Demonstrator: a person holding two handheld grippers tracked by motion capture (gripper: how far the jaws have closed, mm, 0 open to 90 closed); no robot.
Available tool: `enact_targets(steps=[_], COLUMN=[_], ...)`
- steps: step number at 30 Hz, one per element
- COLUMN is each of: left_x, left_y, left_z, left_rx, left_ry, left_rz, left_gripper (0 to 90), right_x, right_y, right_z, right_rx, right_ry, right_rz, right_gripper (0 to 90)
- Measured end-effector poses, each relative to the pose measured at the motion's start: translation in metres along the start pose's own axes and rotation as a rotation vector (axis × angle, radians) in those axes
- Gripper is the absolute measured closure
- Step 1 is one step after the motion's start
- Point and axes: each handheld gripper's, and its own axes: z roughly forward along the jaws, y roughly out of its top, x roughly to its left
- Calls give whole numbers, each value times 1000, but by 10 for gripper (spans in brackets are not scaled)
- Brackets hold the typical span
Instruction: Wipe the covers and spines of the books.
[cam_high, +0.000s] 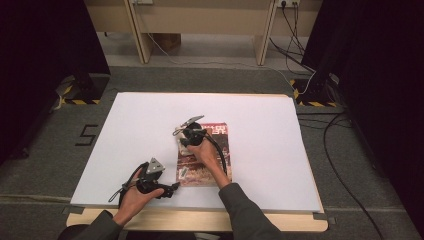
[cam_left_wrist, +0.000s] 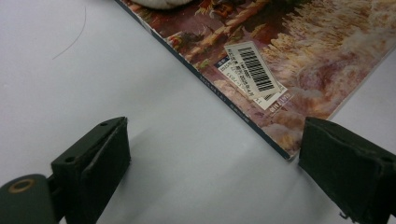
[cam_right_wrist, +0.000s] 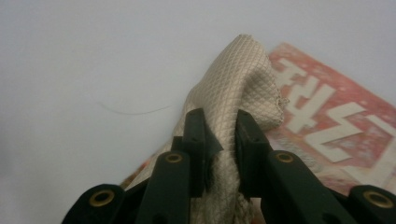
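Observation:
A magazine (cam_high: 212, 165) with a reddish cover lies flat on the white table top (cam_high: 260, 140). My right gripper (cam_right_wrist: 220, 135) is shut on a beige quilted cloth (cam_right_wrist: 238, 79), whose bunched end drapes over the magazine's (cam_right_wrist: 336, 126) left edge. In the high view the right gripper (cam_high: 186, 141) sits over the magazine's upper left part, with a bit of the cloth (cam_high: 184, 150) under it. My left gripper (cam_left_wrist: 212, 158) is open near the table's front, its jaws framing the magazine's near corner (cam_left_wrist: 280, 140), where a barcode sticker (cam_left_wrist: 254, 72) shows. In the high view the left gripper (cam_high: 172, 190) lies low, pointing right.
The white sheet covers a wooden table whose front edge (cam_high: 200, 220) runs in front of the person's forearms. Cables (cam_high: 345, 170) trail over the grey carpet at right. Wooden furniture legs (cam_high: 145, 40) stand beyond the table. A thin hair or thread (cam_left_wrist: 74, 37) lies on the sheet.

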Motion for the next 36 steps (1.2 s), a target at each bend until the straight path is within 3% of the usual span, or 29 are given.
enact_targets(steps=[3,8,20,26,28,33,36], left_x=[0,0,-1,-1,-1,-1,-1], left_y=[0,0,0,-1,0,-1,0], left_z=[0,0,0,0,0,0,0], left_rx=[-3,-3,1,-2,-1,-1,-1], left_ry=[-1,0,3,4,2,3,-1], left_rz=[1,3,7,6,5,11,9], left_gripper=[80,81,75,75,75,76,78], right_x=[5,-7,-70,-90,-92,-85,-75], right_y=[-2,-9,-54,-76,-80,-82,-82], right_z=[-2,-9,-56,-74,-77,-79,-80], right_rx=[8,-1,-22,-64,-70,-62,-53], right_ry=[6,4,-122,-142,-136,-158,-141], right_rz=[-26,2,103,170,188,166,142], right_gripper=[772,771,770,770,770,773,773])
